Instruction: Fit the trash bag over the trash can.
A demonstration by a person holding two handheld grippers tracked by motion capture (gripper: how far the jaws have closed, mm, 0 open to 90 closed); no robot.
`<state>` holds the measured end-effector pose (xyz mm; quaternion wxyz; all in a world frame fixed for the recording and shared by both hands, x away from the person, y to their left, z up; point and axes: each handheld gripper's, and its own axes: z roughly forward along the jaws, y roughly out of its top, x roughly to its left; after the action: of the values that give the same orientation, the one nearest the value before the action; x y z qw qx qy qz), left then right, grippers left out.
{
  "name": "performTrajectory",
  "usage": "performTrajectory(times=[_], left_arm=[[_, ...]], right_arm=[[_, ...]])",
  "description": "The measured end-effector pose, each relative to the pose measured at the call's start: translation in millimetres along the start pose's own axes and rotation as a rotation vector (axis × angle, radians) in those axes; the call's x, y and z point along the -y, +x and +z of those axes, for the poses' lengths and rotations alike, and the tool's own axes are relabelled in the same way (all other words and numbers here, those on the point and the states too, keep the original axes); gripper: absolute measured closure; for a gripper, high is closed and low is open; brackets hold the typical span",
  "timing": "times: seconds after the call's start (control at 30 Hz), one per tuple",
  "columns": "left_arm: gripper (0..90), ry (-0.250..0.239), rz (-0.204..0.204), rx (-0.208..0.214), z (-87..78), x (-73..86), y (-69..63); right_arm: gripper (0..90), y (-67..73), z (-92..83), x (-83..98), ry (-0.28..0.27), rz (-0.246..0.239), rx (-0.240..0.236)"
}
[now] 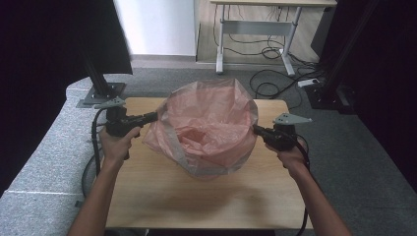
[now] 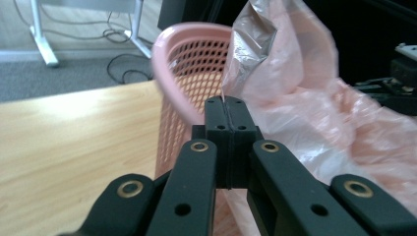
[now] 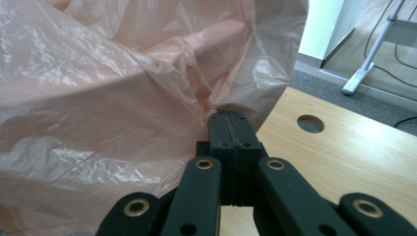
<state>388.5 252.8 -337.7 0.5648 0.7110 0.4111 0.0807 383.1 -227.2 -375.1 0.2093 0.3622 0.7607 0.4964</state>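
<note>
A thin pink plastic bag (image 1: 209,123) is draped over a pink mesh basket (image 2: 189,73) in the middle of the wooden table (image 1: 147,196). My left gripper (image 1: 156,116) is shut on the bag's left edge; in the left gripper view its jaws meet with the film (image 2: 275,78) pinched between them beside the basket's rim. My right gripper (image 1: 254,129) is shut on the bag's right edge, and in the right gripper view the film (image 3: 123,98) bunches at the closed tips. The two grippers hold the bag stretched across the basket.
A round hole (image 3: 311,123) is cut in the tabletop near my right gripper. Black stands (image 1: 101,83) rise at the table's far left and far right. A white desk frame (image 1: 255,34) and loose cables (image 1: 275,81) lie on the grey floor beyond.
</note>
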Motion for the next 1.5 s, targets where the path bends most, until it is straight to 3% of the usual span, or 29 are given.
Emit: performTrajectory(times=[0.13, 0.3, 0.53, 0.63, 0.77, 0.83, 0.9, 1.0, 1.03, 1.07, 1.1, 1.2, 1.3, 1.4, 1.5], left_arm=[[89.9, -0.008, -0.048, 0.027, 2.0, 6.1, 9.7], [89.9, -0.004, -0.041, 0.026, 0.8, 4.0, 10.3], [89.9, -0.005, -0.031, 0.024, -2.0, 1.6, 10.1], [89.9, -0.003, -0.027, 0.022, -1.9, 1.6, 10.2], [89.9, -0.001, -0.019, 0.006, -2.7, 1.1, 10.8], [89.9, 0.002, -0.014, -0.004, -3.1, 1.0, 11.2], [89.9, 0.009, -0.007, -0.014, -3.0, 1.1, 11.6], [89.9, 0.016, 0.000, -0.019, -2.2, 1.2, 12.0], [89.9, 0.021, 0.006, -0.025, -1.8, 1.3, 11.9], [89.9, 0.026, 0.012, -0.030, -1.3, 1.4, 11.9], [89.9, 0.030, 0.016, -0.035, -0.9, 1.5, 12.2], [89.9, 0.036, 0.019, -0.043, 1.0, 1.6, 13.7], [89.9, 0.039, 0.022, -0.055, 3.3, 2.2, 14.6], [89.9, 0.049, 0.032, -0.070, 6.6, 3.3, 14.4], [89.9, 0.062, 0.031, -0.071, 11.7, 4.6, 14.6]], right_arm=[[89.6, 1.8, 4.5, 1.2, 0.003, -0.003, -0.018], [88.3, 1.8, 1.7, 0.4, -0.007, -0.010, -0.022], [55.7, -7.8, -25.0, -17.1, -0.098, -0.010, 0.000], [46.3, -10.6, -30.4, -31.7, -0.118, -0.005, -0.019], [36.6, -12.6, -18.9, -56.1, -0.117, 0.012, -0.052], [35.9, -14.5, -9.0, -64.9, -0.118, 0.026, -0.067], [35.6, -17.4, 6.1, -71.6, -0.081, 0.031, -0.065], [39.0, -25.4, 28.4, -73.5, -0.024, 0.047, -0.059], [43.3, -27.5, 33.7, -72.7, -0.011, 0.054, -0.056], [53.8, -29.3, 37.3, -71.6, -0.003, 0.055, -0.058], [62.6, -30.3, 39.1, -70.4, -0.005, 0.054, -0.070], [74.0, -30.9, 39.6, -69.3, -0.030, 0.054, -0.090], [87.1, -30.8, 35.2, -69.6, -0.048, 0.021, -0.038], [89.4, -34.2, 33.3, -66.1, -0.041, -0.021, 0.042], [89.6, -40.5, 36.4, -56.9, -0.049, 0.004, 0.039]])
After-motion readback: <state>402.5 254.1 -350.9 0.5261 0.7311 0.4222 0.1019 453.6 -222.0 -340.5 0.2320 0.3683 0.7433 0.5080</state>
